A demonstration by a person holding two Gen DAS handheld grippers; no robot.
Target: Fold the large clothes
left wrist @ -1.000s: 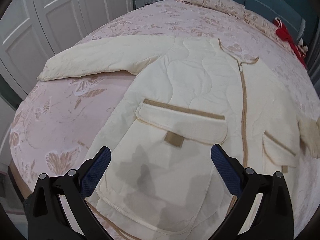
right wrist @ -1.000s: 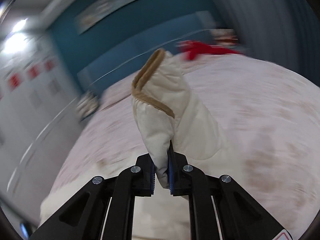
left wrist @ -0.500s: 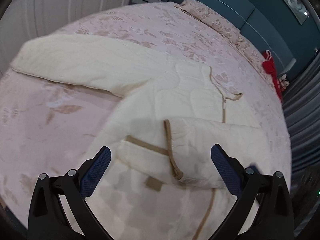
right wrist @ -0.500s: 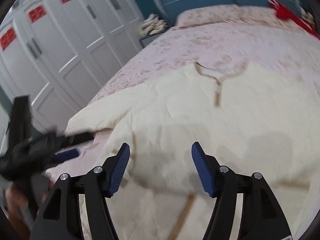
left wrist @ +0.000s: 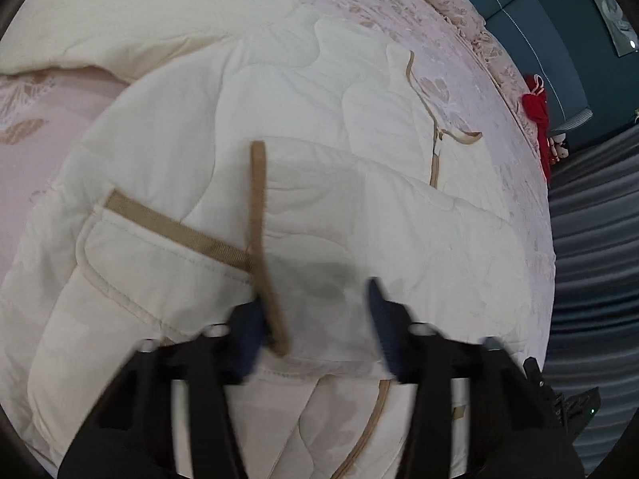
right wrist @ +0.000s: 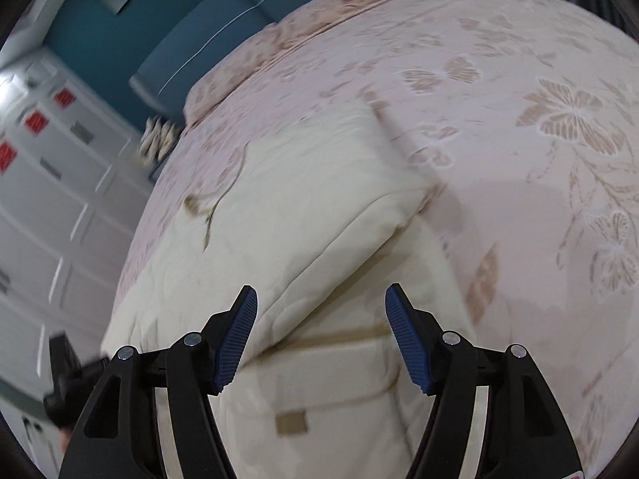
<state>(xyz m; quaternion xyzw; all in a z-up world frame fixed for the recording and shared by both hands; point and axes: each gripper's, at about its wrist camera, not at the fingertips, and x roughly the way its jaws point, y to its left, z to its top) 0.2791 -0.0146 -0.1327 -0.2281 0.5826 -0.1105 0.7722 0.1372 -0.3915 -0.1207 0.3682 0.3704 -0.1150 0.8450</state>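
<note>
Since a second ago the right sleeve has come out of my right hand-held gripper and now lies folded across the jacket's chest, and both my hands have dropped low over the cloth. On the left, my left hand-held gripper (left wrist: 315,315) is closing, its blurred jaws either side of the tan-edged sleeve cuff (left wrist: 259,215), with the pads seemingly not yet pressing. The cream quilted jacket (left wrist: 247,95) lies front-up on the pink butterfly bedspread (right wrist: 539,80), its other sleeve spread out to the far left. To the right, my right hand-held gripper (right wrist: 321,339) stands open and empty above the folded sleeve's ridge (right wrist: 359,219). My worry: if the left jaws catch only the cuff's trim, the padded sleeve could slide off and undo the fold; a deeper bite might drag the pocket flap (left wrist: 167,247) beneath along.
</note>
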